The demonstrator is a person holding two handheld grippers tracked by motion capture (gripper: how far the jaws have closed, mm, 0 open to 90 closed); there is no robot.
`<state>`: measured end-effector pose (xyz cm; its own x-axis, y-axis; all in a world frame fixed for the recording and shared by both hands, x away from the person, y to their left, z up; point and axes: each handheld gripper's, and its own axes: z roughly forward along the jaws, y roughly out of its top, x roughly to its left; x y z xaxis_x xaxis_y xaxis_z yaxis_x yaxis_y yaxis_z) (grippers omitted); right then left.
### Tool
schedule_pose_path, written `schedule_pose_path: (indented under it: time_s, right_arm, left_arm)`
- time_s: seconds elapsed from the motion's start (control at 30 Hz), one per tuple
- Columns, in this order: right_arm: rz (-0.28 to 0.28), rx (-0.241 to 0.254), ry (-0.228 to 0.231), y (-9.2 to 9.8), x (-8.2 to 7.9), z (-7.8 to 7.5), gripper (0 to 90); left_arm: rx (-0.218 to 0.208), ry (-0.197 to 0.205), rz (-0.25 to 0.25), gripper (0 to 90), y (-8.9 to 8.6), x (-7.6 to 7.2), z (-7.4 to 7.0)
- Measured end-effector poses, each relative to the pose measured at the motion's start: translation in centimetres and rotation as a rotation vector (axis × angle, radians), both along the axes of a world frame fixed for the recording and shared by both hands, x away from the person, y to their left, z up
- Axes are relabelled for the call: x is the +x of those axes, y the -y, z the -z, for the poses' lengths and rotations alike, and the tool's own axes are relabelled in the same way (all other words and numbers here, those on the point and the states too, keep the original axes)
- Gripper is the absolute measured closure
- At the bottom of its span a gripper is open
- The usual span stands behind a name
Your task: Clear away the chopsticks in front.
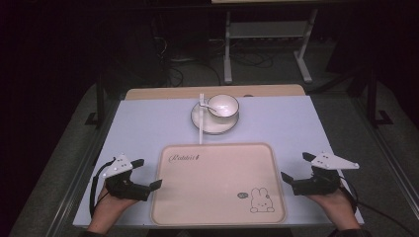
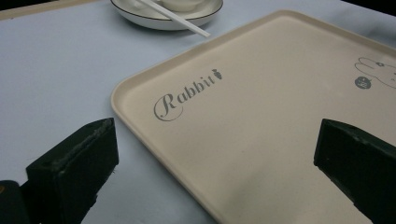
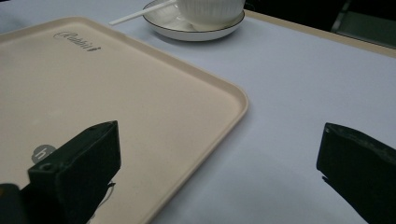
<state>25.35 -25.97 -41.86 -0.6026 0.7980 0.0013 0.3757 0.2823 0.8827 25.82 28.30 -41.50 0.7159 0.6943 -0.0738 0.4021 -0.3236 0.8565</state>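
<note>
Both tongs, left (image 1: 148, 173) and right (image 1: 292, 167), gape wide, empty, flanking the tray (image 1: 217, 217).

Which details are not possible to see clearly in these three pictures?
- Inside of the small white ribbed bowl: cut off by the top edge in both gripper views; too small in the high view.
- Rabbit drawing on the beige rectangular plastic tray: cut by the right edge in the left gripper view.
- Round grey mark: partly behind the right hand-held gripper's jaw.

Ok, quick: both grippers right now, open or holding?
Left gripper: open, holding nothing, by the tray.
Right gripper: open, holding nothing.
</note>
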Motion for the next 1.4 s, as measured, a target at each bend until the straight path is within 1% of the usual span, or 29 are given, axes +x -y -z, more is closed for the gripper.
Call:
schedule_pose_path:
  time_s: [0.2,0.33,0.43,0.5,0.57,0.73,0.77,0.8,0.93,0.97,1.0,1.1,1.33,1.4]
  right_arm:
    - [0.006,-0.002,-0.006,0.0,0.0,0.0,0.0]
    - [0.005,-0.011,-0.024,-0.1,0.0,0.3,0.0]
    - [-0.001,-0.019,-0.031,-0.2,0.0,0.3,0.0]
    - [0.001,-0.023,-0.032,-0.3,0.0,0.3,0.0]
    - [0.001,-0.028,-0.035,-0.4,-0.1,0.3,0.0]
    - [0.002,-0.033,-0.039,-0.4,-0.1,0.3,0.0]
    - [0.002,-0.033,-0.039,-0.4,-0.1,0.3,0.0]
    - [-0.001,-0.031,-0.045,-0.4,0.0,0.4,0.0]
    - [-0.006,-0.03,-0.044,-0.4,-0.1,0.4,0.0]
    - [-0.006,-0.029,-0.044,-0.4,-0.1,0.4,0.0]
    - [-0.007,-0.028,-0.043,-0.4,-0.1,0.4,0.0]
    - [-0.006,-0.028,-0.044,-0.4,-0.1,0.4,0.0]
    - [-0.009,-0.023,-0.044,-0.4,-0.1,0.4,0.0]
    - [-0.011,-0.022,-0.044,-0.4,-0.1,0.4,0.0]
  left_arm:
    - [0.004,-0.021,-0.003,0.0,0.5,0.5,0.0]
    - [0.007,-0.03,-0.009,0.0,1.1,1.4,-0.3]
    - [0.035,-0.039,-0.004,0.0,1.6,2.1,-0.5]
    - [0.034,-0.052,-0.001,0.0,1.9,2.6,-0.5]
    - [0.045,-0.065,0.005,0.0,2.2,2.9,-0.5]
    - [0.054,-0.083,0.012,0.0,2.8,3.8,-0.7]
    - [0.054,-0.083,0.012,0.0,2.8,3.8,-0.7]
    - [0.058,-0.089,0.013,0.0,3.1,4.3,-0.8]
    - [0.062,-0.085,0.018,0.0,4.0,5.1,-0.8]
    - [0.062,-0.085,0.018,0.0,4.0,5.1,-0.8]
    - [0.064,-0.085,0.023,0.0,4.5,5.5,-0.9]
    - [0.068,-0.086,0.029,0.0,5.2,6.2,-1.0]
    - [0.068,-0.104,0.045,0.0,6.4,7.7,-1.0]
    - [0.075,-0.105,0.048,0.0,6.8,8.2,-1.1]
